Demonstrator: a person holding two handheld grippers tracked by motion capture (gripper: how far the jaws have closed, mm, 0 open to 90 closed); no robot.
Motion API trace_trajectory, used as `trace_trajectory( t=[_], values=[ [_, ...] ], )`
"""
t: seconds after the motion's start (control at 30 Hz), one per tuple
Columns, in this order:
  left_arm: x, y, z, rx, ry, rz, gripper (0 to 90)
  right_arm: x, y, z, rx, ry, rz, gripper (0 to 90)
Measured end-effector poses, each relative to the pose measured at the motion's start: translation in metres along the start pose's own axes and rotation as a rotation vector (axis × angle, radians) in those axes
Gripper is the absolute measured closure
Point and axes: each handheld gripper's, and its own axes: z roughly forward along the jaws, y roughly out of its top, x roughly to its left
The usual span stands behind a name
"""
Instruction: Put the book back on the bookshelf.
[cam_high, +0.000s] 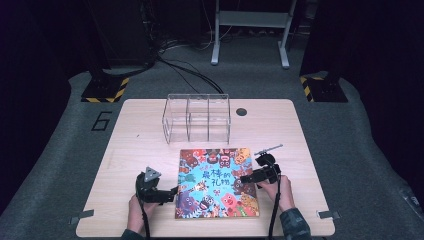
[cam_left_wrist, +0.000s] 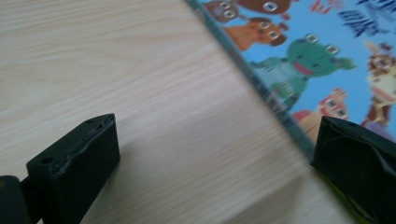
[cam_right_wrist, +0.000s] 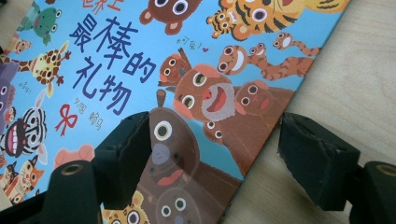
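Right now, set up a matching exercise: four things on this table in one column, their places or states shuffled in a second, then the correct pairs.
Things:
1. picture book
2. clear organizer
3. left gripper
4. right gripper

Places or states:
A. open, at the book's left edge
B. empty, toward the far side of the table
C. flat on the table, cover up
D. open, straddling the book's right edge

Pairs: 1-C, 2-B, 3-A, 4-D
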Motion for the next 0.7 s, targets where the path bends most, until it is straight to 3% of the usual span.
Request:
trace_trajectory(
  t=[0.17,0.2,0.3,0.47,0.7],
  values=[
    [-0.0047,0.0000,0.0016,0.027,0.039,0.067,0.4,0.0025,0.0002,0.0014,-0.006,-0.011,-0.009,23.7],
    [-0.0062,-0.0001,0.0028,0.014,0.036,0.051,0.2,0.0032,0.0002,0.0013,-0.001,-0.014,-0.009,23.2],
    [-0.0064,0.0005,0.0025,0.026,0.019,0.072,0.1,0.0044,-0.0004,0.0017,-0.007,-0.012,-0.001,21.6],
    [-0.0071,0.0007,0.0032,0.020,0.021,0.068,0.1,-0.0012,-0.0025,0.0002,-0.025,0.033,0.016,22.0],
    [-0.0071,0.0008,0.0032,0.022,0.022,0.071,0.0,-0.0029,-0.0037,-0.0001,-0.037,0.047,0.021,21.7]
  ],
)
